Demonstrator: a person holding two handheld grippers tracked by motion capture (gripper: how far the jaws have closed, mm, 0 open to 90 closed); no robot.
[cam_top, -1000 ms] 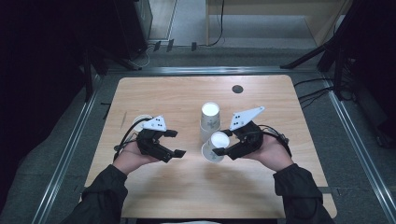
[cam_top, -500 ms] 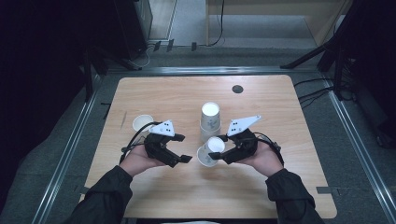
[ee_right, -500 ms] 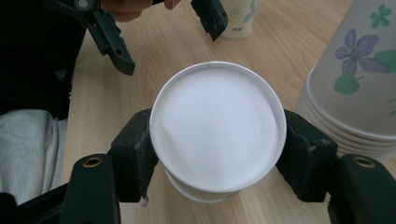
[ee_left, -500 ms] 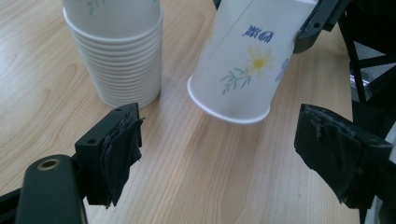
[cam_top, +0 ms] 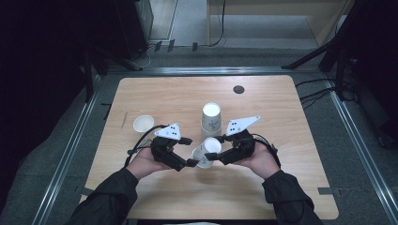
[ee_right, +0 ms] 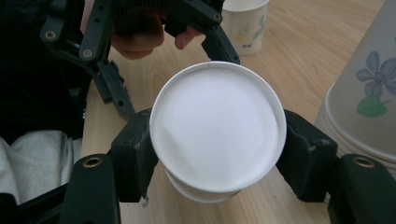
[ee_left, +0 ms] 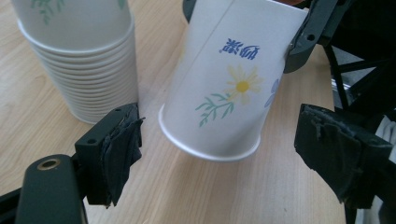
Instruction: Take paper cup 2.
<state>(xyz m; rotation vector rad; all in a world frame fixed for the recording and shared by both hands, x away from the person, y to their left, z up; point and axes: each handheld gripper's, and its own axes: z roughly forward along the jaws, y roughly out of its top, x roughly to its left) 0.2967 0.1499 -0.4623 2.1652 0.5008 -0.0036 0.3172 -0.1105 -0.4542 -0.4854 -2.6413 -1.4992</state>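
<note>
A white paper cup (cam_top: 204,152) with a flower print is tilted above the table, base toward the right hand. My right gripper (cam_top: 215,147) is shut on it; in the right gripper view the pads (ee_right: 135,154) press both sides of the cup (ee_right: 217,126) just below its base. My left gripper (cam_top: 190,151) stands open at the cup's mouth. In the left gripper view its jaws (ee_left: 229,158) flank the rim of the cup (ee_left: 233,79) without touching it.
A stack of upturned paper cups (cam_top: 211,119) stands just behind the grippers, also seen as the stack (ee_left: 79,60) and the stack (ee_right: 364,93). A single upright cup (cam_top: 143,124) sits at the left. The wooden table (cam_top: 281,187) has a dark round hole (cam_top: 239,89) at the back.
The right gripper has brought the cup leftward, lower and nearer the person. The left gripper has moved right, up to the cup's mouth. Both jaw openings look unchanged.
</note>
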